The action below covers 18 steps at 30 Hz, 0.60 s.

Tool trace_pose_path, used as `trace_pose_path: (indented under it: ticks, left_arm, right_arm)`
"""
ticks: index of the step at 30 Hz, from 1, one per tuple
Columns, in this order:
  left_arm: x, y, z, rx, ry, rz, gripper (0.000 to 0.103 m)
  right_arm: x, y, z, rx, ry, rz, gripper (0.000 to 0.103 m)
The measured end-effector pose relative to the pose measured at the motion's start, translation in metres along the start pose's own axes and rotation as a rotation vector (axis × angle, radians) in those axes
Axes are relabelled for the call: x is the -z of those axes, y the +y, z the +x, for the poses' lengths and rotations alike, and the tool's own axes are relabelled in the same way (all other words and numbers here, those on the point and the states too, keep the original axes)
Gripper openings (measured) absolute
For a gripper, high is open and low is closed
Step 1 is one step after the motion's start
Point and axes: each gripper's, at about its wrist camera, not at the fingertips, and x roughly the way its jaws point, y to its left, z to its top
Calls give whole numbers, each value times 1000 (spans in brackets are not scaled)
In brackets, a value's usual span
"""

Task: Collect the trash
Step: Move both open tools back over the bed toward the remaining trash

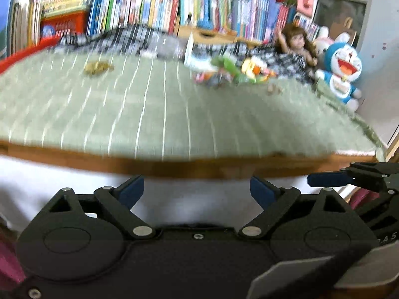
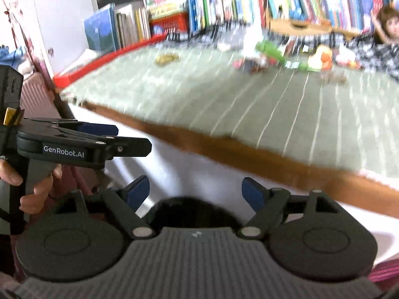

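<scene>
Both grippers [image 1: 197, 190] [image 2: 195, 193] gape – blurred scraps [image 1: 96, 67], perhaps trash

Even daylight, heavy motion blur (fisheye-bent edges).

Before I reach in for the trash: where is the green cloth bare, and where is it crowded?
Bare: the broad near strip of the green cloth, from the wooden edge up to the brown crumb pile. Crowded: the far right, around the colourful wrappers, doll and blue plush.
</scene>
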Motion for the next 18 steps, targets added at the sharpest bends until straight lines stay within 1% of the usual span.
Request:
trace_pose_path:
  ticks: [2, 5, 9, 14, 18]
  left_arm:
    - [-13, -2, 0, -4, -28, 8, 93]
    - [-34, -2, 6, -9, -50, 7, 94]
    - [-63, 1, 23, -13, -80, 7, 95]
    - [-94, 4, 49, -19, -85, 0, 95]
    - [-114, 5, 70, -29, -97, 7, 95]
  right_arm:
    - [-8, -4, -4, 34, -32, -13, 89]
    - [-21, -12, -1, 99, -61, -14, 89]
    - [-35, -33, 5, 168, -94, 36, 89]
    - [-54, -60, 20, 233, -123, 108, 89]
    - [-66, -80, 31, 290, -149, 138, 89]
